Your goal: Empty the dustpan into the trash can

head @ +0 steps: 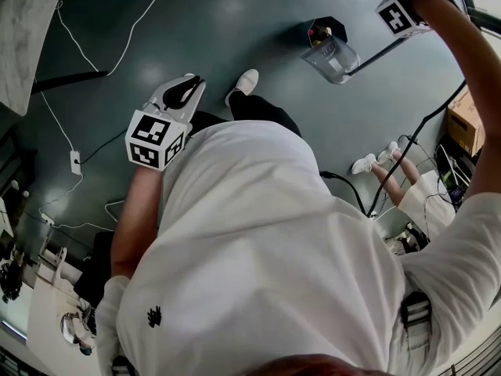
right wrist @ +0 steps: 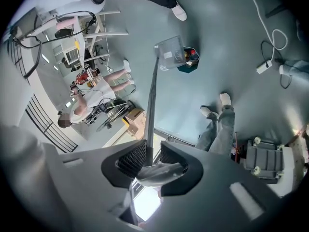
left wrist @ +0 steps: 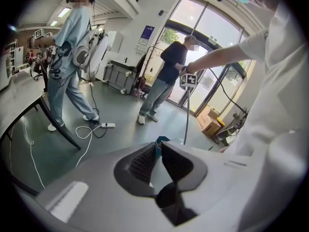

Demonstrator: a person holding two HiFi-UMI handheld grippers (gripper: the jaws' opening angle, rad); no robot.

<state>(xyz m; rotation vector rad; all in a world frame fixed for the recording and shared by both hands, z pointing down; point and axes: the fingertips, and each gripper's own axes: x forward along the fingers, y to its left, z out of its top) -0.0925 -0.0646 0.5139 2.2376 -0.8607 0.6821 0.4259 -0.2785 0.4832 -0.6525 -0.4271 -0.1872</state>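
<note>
- Strong daylight through the glass doors (left wrist: pixel 207 37) blows out to white in the left gripper view.
- The floor (head: pixel 227 14) shows a soft pale sheen in the head view.
- Both gripper views bulge fisheye-wise, corners vignetted black.
- The housings of the left tongs (left wrist: pixel 158 151) and right tongs (right wrist: pixel 152 153), close to the lens, look soft.

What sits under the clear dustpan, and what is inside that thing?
The dark trash can sits under the dustpan, partly covered by it. A red item shows at the can's rim; the rest of its inside is hidden by the dustpan.

A glossy grey-green floor (head: pixel 235 22), a white power strip (left wrist: pixel 107 125), and tall sunlit glass doors (left wrist: pixel 212 28).
</note>
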